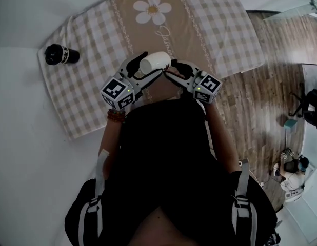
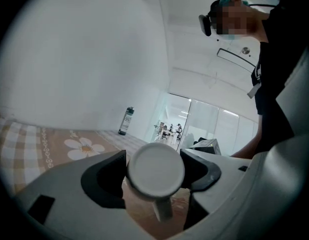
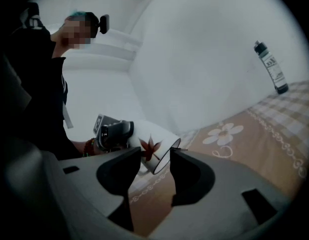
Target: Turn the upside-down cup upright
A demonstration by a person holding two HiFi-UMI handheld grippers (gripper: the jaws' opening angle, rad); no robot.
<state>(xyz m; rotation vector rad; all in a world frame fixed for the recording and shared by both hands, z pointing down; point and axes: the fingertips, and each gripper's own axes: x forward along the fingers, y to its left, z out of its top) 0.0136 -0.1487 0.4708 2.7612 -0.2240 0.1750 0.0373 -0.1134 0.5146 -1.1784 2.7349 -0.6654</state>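
Observation:
A white cup (image 1: 156,61) with a red leaf print hangs on its side above the checked cloth (image 1: 210,29). My left gripper (image 1: 148,68) is shut on its body near the base. In the left gripper view the round base (image 2: 155,170) fills the gap between the jaws, handle pointing down. My right gripper (image 1: 171,67) faces the cup's mouth from the other side. In the right gripper view the cup's rim (image 3: 162,156) sits at the jaw tips, the jaws half wide, and I see no pad pressing on it.
A black bottle (image 1: 61,54) stands on the cloth's far left corner, also in the right gripper view (image 3: 270,66). The cloth with its daisy print (image 1: 153,9) covers a white table. Wooden floor (image 1: 261,96) lies to the right, where another person (image 1: 294,168) crouches.

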